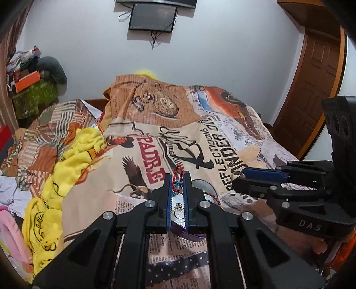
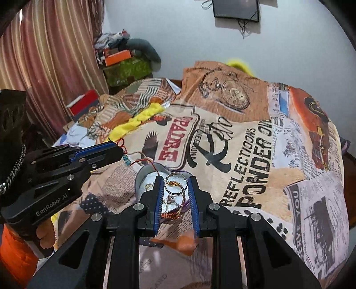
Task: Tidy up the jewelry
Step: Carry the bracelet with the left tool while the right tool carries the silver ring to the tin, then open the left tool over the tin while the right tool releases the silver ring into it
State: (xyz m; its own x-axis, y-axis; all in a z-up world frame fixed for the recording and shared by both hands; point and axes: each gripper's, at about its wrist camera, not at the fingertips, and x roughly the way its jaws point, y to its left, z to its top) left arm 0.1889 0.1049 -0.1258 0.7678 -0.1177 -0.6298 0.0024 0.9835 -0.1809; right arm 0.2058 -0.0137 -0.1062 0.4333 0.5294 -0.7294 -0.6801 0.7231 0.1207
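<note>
Both fingers clamp: left gripper (image 1: 177, 177) on red cord (image 1: 177, 172), right gripper (image 2: 174, 180) on bangle (image 2: 175, 183).

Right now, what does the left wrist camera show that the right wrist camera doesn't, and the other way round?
Only the left wrist view shows the wooden door and the yellow cloth's cartoon print. Only the right wrist view shows the striped curtain and the silver bangle between the right gripper's fingers. Both show the left gripper shut on a red thread bracelet, the heart-shaped tin, the printed bedsheet and the wall screen.
</note>
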